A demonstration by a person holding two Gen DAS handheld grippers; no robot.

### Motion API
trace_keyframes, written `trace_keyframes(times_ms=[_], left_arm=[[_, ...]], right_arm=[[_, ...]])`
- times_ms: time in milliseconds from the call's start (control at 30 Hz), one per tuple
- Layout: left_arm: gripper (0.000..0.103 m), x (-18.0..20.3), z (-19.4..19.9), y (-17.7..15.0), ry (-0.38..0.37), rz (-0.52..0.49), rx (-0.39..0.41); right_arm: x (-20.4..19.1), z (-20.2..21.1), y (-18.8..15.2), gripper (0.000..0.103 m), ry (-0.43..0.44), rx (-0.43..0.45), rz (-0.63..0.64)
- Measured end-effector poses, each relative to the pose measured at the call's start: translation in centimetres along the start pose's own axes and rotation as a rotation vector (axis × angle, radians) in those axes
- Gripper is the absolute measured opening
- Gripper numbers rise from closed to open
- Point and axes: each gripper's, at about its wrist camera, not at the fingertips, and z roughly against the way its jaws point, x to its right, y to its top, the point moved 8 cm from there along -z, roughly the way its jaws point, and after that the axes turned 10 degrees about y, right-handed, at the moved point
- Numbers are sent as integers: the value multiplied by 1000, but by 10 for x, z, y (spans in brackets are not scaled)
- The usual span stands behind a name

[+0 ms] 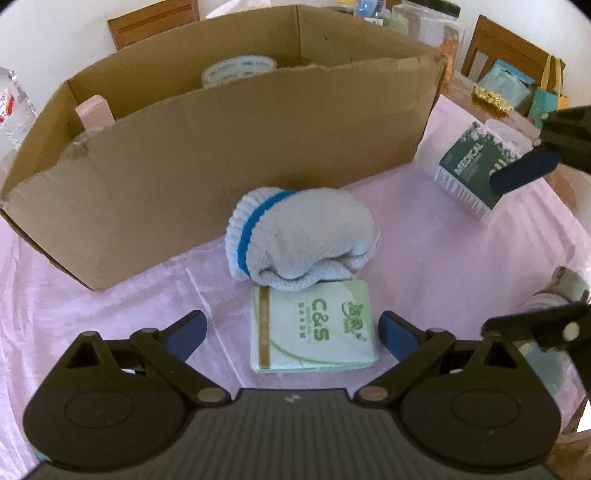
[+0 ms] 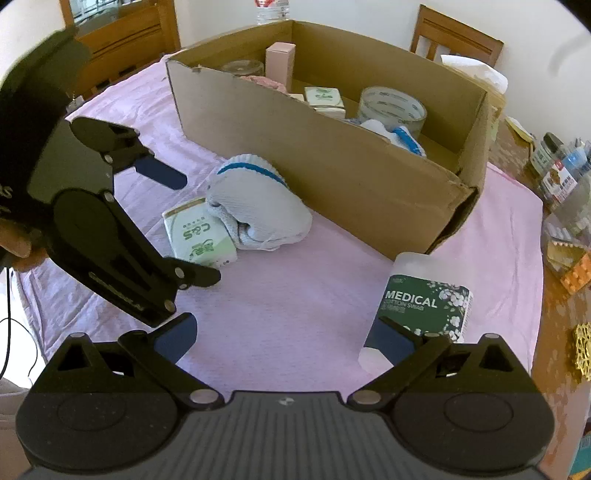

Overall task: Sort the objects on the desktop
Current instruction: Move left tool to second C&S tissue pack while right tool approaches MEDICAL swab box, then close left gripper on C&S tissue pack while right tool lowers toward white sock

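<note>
A green C&S tissue pack point(image 1: 312, 330) lies on the pink cloth between the open jaws of my left gripper point(image 1: 291, 332). A rolled white sock with a blue band point(image 1: 299, 240) rests on the pack's far edge, against the cardboard box point(image 1: 221, 155). In the right wrist view the pack point(image 2: 199, 232) and sock point(image 2: 258, 203) lie left of centre, with my left gripper point(image 2: 190, 229) around the pack. My right gripper point(image 2: 284, 341) is open and empty; its right finger is beside a tub of medical cotton swabs point(image 2: 424, 306), which also shows in the left wrist view point(image 1: 476, 166).
The box point(image 2: 332, 162) holds a tape roll point(image 2: 391, 105), a pink carton point(image 2: 280, 61), tissue packs point(image 2: 325, 98) and other items. Jars and packets point(image 2: 565, 184) crowd the wooden table edge on the right. Wooden chairs point(image 2: 454, 33) stand behind the box.
</note>
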Motion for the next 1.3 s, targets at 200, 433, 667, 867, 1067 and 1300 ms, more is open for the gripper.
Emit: trace_keyframes(times_ms=[200, 433, 667, 867, 1067, 1300], left_arm=[[101, -9, -2, -3, -17, 20, -6], [103, -35, -2, -13, 9, 47, -15], [100, -30, 2, -14, 12, -5, 10], [86, -25, 7, -12, -43, -28, 29], [68, -28, 9, -10, -68, -40, 49], [64, -42, 7, -9, -63, -31, 31]], right_arm=[[2, -1, 2, 103, -1, -5, -12], [2, -3, 5, 103, -1, -4, -19], [0, -9, 10, 103, 5, -11, -30], [-1, -14, 12, 103, 1, -18, -47], [0, -20, 14, 103, -7, -24, -65], [1, -30, 19, 103, 6, -25, -98]])
